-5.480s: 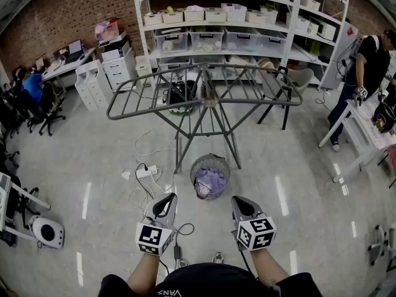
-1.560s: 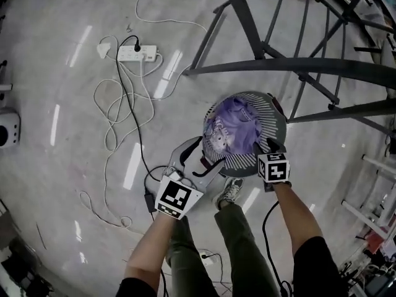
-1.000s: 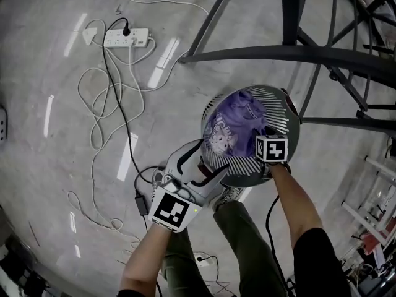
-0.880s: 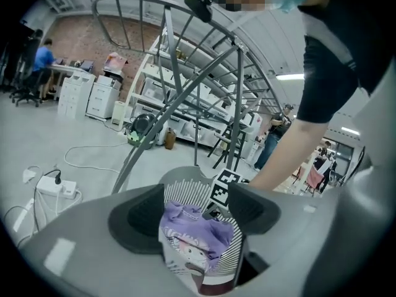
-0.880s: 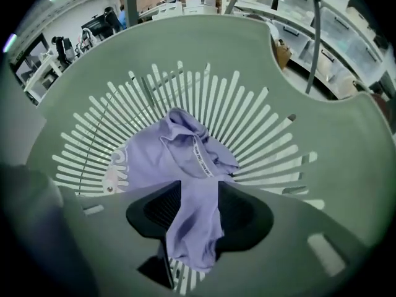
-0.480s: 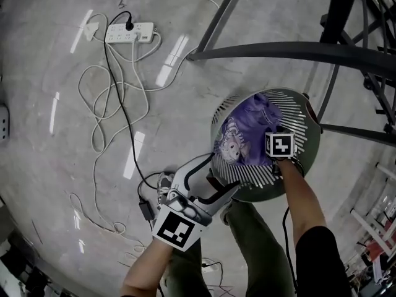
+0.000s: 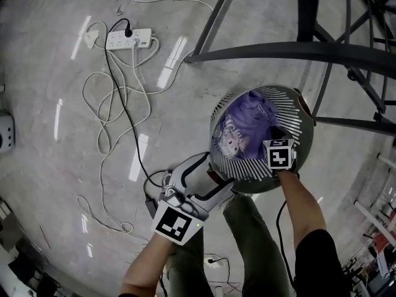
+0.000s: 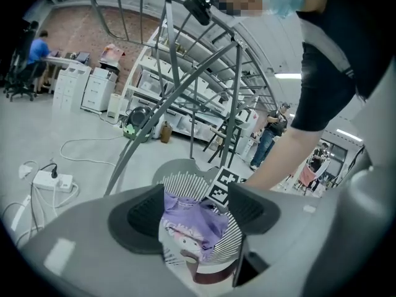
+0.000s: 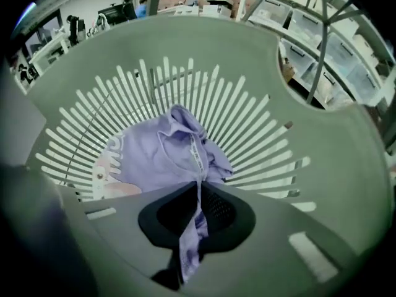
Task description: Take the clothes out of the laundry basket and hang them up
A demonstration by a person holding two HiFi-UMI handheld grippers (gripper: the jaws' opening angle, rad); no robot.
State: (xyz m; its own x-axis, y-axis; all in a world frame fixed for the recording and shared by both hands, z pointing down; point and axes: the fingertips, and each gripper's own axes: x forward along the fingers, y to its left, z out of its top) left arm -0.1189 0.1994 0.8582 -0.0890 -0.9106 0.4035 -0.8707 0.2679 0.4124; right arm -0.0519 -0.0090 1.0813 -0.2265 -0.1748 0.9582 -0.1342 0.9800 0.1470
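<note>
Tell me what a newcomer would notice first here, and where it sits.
The purple cartoon-print garment bunched in the round slatted laundry basket stands out most. The right gripper reaches in, its fingers having just closed onto a fold of it. The left gripper hovers open at the basket's near rim, the dark drying rack looms above, and a white power strip lies far left.

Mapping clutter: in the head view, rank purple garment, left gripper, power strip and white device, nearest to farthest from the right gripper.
1. purple garment, pinched by right gripper
2. left gripper, lower left
3. power strip, upper left
4. white device, left edge
</note>
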